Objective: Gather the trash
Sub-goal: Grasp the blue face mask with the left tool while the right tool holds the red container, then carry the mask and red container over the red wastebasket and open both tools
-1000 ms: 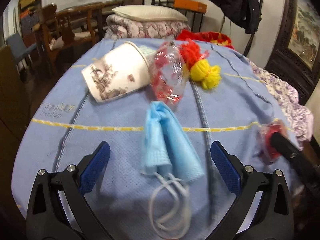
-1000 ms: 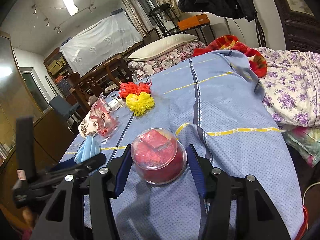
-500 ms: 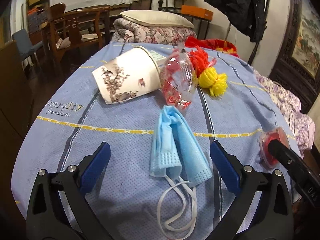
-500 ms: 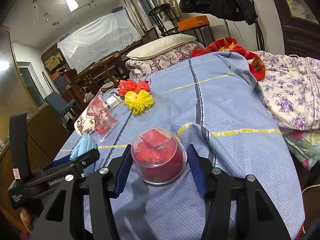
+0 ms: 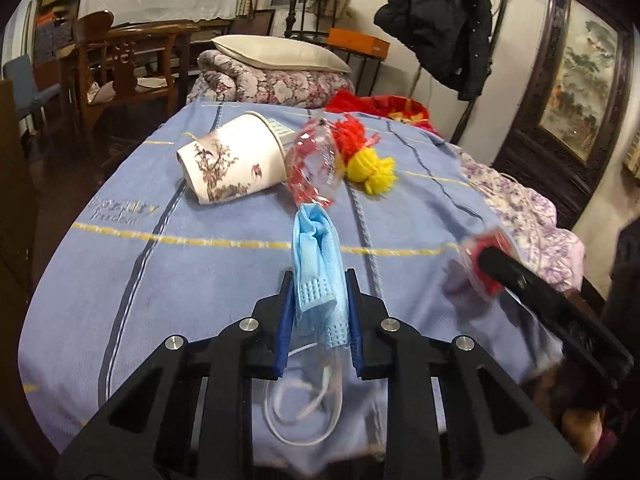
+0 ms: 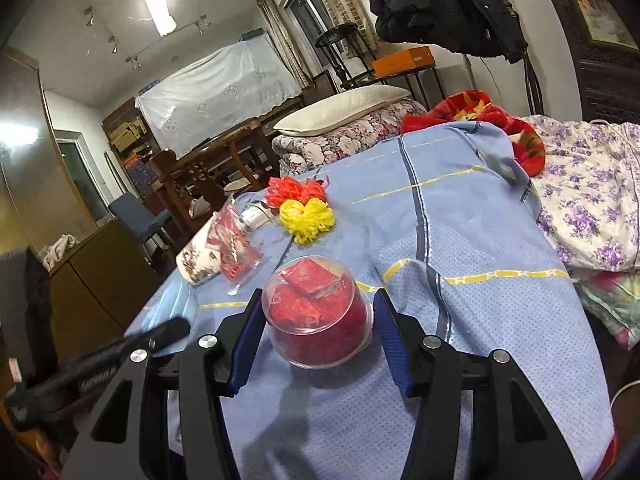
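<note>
Left gripper [image 5: 319, 280] has just been closing and its blue pads now pinch the folded blue face mask [image 5: 318, 270] near its lower end; the mask's upper part stretches away over the blue blanket [image 5: 192, 280] and its white ear loops [image 5: 304, 408] hang in a loose curl below the jaws. Right gripper [image 6: 318, 314] stands part way apart around a clear plastic cup [image 6: 318, 312] set upside down on the blanket, with red wrappers inside; its left pad lies against the cup's wall, but whether the right pad presses on the cup I cannot tell. From the left wrist view that same cup shows blurred at the right edge of the blanket, with a black finger of the right gripper in front of it.

Further up the blanket lies a white paper cup [image 5: 234, 170] on its side, printed with a dark tree pattern, its mouth turned toward the far end. Just beside it, touching, is a crumpled clear wrapper with red print [image 5: 312, 170], and the mask's top edge reaches the wrapper's lower end. Beyond the wrapper sit a red mesh puff [image 5: 352, 138] and a yellow mesh puff [image 5: 372, 170], pressed together. A cream pillow [image 5: 280, 54] rests on a floral quilt behind the blanket, and a black jacket [image 5: 440, 24] hangs by the wall
</note>
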